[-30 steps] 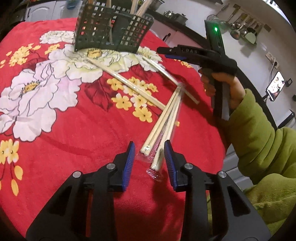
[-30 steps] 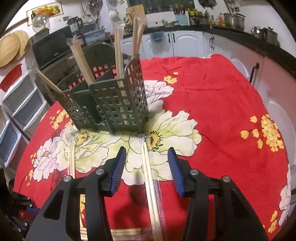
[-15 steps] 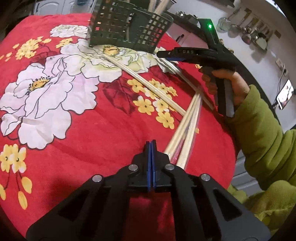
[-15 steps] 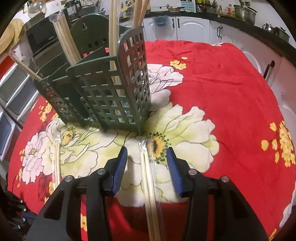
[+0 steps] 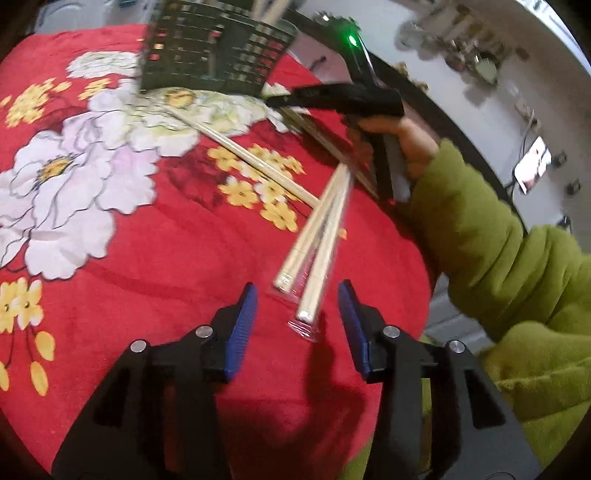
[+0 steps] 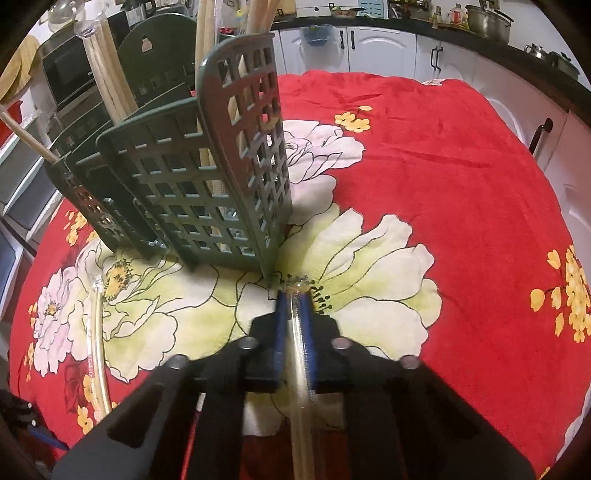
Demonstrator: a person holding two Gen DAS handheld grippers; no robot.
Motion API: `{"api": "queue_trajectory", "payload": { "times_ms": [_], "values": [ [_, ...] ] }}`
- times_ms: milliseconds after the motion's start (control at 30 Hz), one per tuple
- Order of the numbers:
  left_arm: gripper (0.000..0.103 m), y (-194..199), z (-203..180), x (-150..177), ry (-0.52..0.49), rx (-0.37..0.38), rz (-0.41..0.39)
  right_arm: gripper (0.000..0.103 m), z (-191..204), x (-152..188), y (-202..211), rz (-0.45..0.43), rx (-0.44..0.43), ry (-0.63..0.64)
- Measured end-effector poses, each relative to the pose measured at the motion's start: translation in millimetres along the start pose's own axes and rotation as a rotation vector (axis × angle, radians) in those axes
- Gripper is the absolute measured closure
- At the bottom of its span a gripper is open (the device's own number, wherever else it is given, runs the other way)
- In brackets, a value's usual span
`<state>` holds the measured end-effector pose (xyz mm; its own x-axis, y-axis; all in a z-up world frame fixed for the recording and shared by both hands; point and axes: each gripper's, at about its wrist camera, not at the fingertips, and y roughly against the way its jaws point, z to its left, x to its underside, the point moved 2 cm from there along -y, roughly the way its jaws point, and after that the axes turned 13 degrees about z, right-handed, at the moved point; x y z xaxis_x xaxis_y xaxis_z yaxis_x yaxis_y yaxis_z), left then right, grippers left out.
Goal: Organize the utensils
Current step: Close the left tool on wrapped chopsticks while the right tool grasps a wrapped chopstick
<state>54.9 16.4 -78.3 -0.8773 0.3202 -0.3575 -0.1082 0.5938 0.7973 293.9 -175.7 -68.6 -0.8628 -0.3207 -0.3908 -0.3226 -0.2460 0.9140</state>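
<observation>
Left gripper (image 5: 297,325) is opening, wrapped chopsticks (image 5: 314,266) loose between its pads, their far ends blurred. Right gripper (image 6: 293,325) clamps a wrapped pair (image 6: 299,369) just before the green basket (image 6: 221,192); its near end is cut off.

Probably home kitchen: cabinets (image 6: 384,48), pots (image 6: 487,22).

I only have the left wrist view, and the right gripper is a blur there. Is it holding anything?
Observer: Yes. The right gripper has its fingers shut on a wrapped chopstick pair.
Operator: Where does that pair's far end sit?
Observer: Low over the cloth, just beside the near corner of the green holder. I cannot tell whether it touches the holder.
</observation>
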Motion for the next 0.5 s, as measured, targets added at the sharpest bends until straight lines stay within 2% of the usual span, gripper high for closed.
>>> {"api": "queue_trajectory", "payload": {
  "times_ms": [67,200,233,300,433,500],
  "values": [
    [0.065,-5,1,-3,0.002,-0.024,0.017,0.098,-1,1,5,-0.017,-0.006,-0.002],
    [0.066,-9,5,-10,0.025,-0.011,0.008,0.098,-1,2,26,-0.067,-0.009,0.005],
    [0.069,-9,6,-11,0.027,-0.011,0.009,0.098,-1,3,32,-0.083,-0.005,0.008],
    [0.084,-13,5,-12,0.021,-0.013,0.028,0.098,-2,2,41,-0.105,-0.009,0.005],
    [0.087,-17,-3,-5,-0.011,-0.027,0.059,0.098,-4,2,60,-0.153,-0.018,0.001],
    [0.094,-16,-1,-3,-0.004,-0.036,0.061,0.098,-3,3,66,-0.169,-0.022,0.0]
  ]
}}
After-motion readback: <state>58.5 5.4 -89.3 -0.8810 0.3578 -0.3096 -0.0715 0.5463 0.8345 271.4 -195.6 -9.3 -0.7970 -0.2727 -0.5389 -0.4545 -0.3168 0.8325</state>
